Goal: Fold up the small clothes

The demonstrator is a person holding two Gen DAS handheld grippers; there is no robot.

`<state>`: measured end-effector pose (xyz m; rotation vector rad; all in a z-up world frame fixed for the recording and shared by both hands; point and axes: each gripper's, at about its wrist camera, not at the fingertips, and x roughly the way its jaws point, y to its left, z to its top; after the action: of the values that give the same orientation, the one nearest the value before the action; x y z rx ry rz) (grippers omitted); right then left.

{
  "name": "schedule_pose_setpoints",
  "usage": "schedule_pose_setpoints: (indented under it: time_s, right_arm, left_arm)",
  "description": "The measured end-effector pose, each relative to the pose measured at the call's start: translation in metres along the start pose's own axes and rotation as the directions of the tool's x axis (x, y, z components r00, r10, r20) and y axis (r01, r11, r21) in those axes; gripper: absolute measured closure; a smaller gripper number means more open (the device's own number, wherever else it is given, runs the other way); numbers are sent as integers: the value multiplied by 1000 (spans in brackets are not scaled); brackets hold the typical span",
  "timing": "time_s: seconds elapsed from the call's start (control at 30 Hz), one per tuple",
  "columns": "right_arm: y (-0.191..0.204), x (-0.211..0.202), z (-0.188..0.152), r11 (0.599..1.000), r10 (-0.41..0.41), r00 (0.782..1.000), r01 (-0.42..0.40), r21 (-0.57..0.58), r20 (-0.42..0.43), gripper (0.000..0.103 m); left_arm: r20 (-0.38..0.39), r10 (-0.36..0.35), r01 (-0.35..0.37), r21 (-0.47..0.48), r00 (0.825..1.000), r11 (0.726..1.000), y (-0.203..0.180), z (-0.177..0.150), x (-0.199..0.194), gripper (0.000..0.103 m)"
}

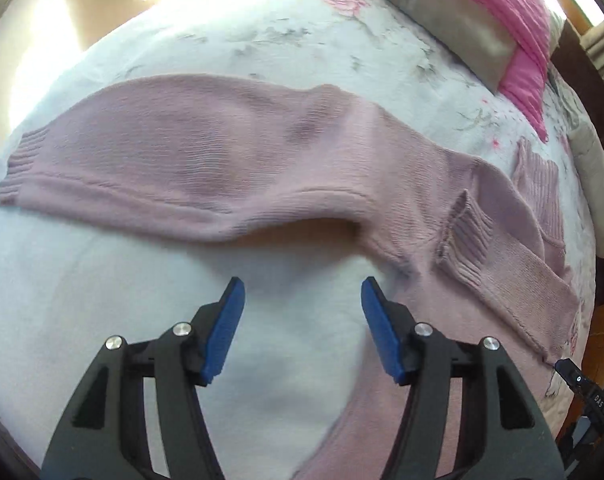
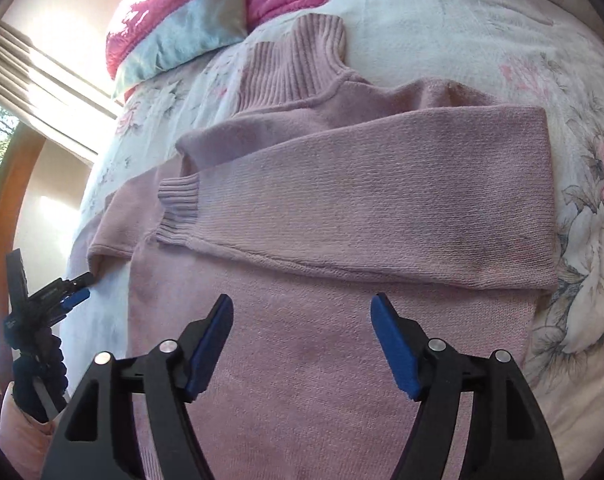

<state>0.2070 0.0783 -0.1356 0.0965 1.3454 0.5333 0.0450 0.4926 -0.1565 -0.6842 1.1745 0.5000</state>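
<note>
A pink knitted sweater [image 2: 341, 320] lies flat on a bed covered by a white flowered bedspread [image 1: 262, 40], collar toward the pillows [image 2: 182, 28].

Sleeves: 1 sleeve [image 2: 381, 200] is already folded across the chest, its ribbed cuff [image 2: 178, 208] resting on the body near the opposite shoulder. The other sleeve [image 1: 162, 152] is stretched straight out to the side on the bedspread, its cuff [image 1: 22, 164] at the far end, well apart from the body.

Tongs: the left gripper [image 1: 302, 312] hangs over bare bedspread just below the armpit of the outstretched sleeve, jaws spread wide, holding nothing. The right gripper [image 2: 302, 328] hangs over the lower body of the sweater, jaws likewise spread and empty. Neither appears to touch the cloth.

Handling assessment: the knit looks soft, limp and fairly thick; it should drape and sag when lifted, and is likely to stretch if pulled by a single point. It does not look slippery, and the ribbed pads [image 1: 226, 328] should bite well. Nothing here is fragile.

Recommended hold: the outstretched sleeve is judged the next fold. Take it at or just behind the ribbed cuff, where the knit is denser, and carry it across the chest onto the first sleeve. Risk: pinching the bedspread along with the cuff.
</note>
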Motion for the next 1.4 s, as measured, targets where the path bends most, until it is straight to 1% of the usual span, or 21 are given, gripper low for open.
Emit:
schedule_pose_setpoints:
  time_s: [0.07,0.1,0.17,0.23,0.3,0.43,0.5,0.57,0.7,0.73,0.77,0.8,0.83,0.87,0.9,1.0,1.13,1.23,1.3,1.37,1.4]
  right_arm:
    - [14,13,-4,1000,3,1000,-4,-16,-19,31]
    - [20,20,-5,1000,9,1000,-10,-14,-30,31]
    - [29,32,-8,999,30,998,-31,-9,-49,31]
    - [40,42,-9,999,29,998,-31,-18,-64,31]
    - [51,49,-11,999,20,997,-23,-34,-76,31]
    - [63,56,-11,998,-12,996,6,-63,-91,31]
    - [66,58,-11,998,-22,995,16,-69,-93,31]
    - [67,59,-11,997,-31,995,25,-69,-95,31]
    - [65,61,-11,996,-58,993,51,-72,-100,31]
    - [64,62,-12,996,-60,993,53,-69,-103,31]
    - [63,63,-13,997,-58,993,52,-64,-105,31]
    - [61,63,-14,997,-57,993,51,-58,-106,31]
    - [59,62,-15,997,-57,993,52,-53,-107,31]
    - [57,61,-16,997,-58,993,53,-49,-106,31]
    - [55,61,-18,998,-59,993,55,-44,-105,31]
    - [45,58,-22,998,-61,992,59,-25,-107,31]
    - [30,53,-26,998,-63,993,63,-1,-104,31]
    - [20,47,-29,998,-68,993,69,4,-98,31]
    - [14,43,-31,998,-69,993,70,9,-94,31]
    - [8,39,-33,998,-65,994,67,17,-89,31]
    - [4,37,-33,998,-65,994,67,21,-87,31]
  left_arm:
    - [18,29,-27,-111,999,993,56,3,-9,43]
    - [23,32,-27,-172,999,985,83,4,-13,43]
    - [46,3,10,-291,999,957,130,6,-19,43]
    - [86,-23,54,-377,996,925,165,12,-22,44]
    - [122,-43,92,-430,992,898,188,23,-22,44]
    - [176,-80,160,-508,981,846,218,44,-12,44]
    - [184,-78,166,-534,980,829,225,53,-5,44]
    - [195,-66,164,-542,979,824,224,62,2,44]
    - [205,-32,140,-542,978,829,220,78,10,46]
    - [207,-18,130,-539,978,832,222,79,9,54]
    - [209,-4,117,-534,978,837,223,81,8,66]
    - [212,4,111,-529,977,842,223,81,6,72]
    - [216,3,113,-524,976,845,222,83,4,85]
    - [221,0,117,-517,975,848,222,84,1,89]
    - [229,11,110,-506,973,855,220,85,-3,90]
    - [275,51,78,-438,960,896,197,94,-21,91]
    - [351,46,68,-306,935,950,145,109,-47,91]
    - [398,-2,91,-204,918,975,96,118,-66,91]
    - [426,-42,106,-126,903,986,57,119,-79,91]
    - [446,-101,139,-54,889,989,16,116,-89,91]
    - [448,-126,150,-19,885,989,-4,114,-92,91]
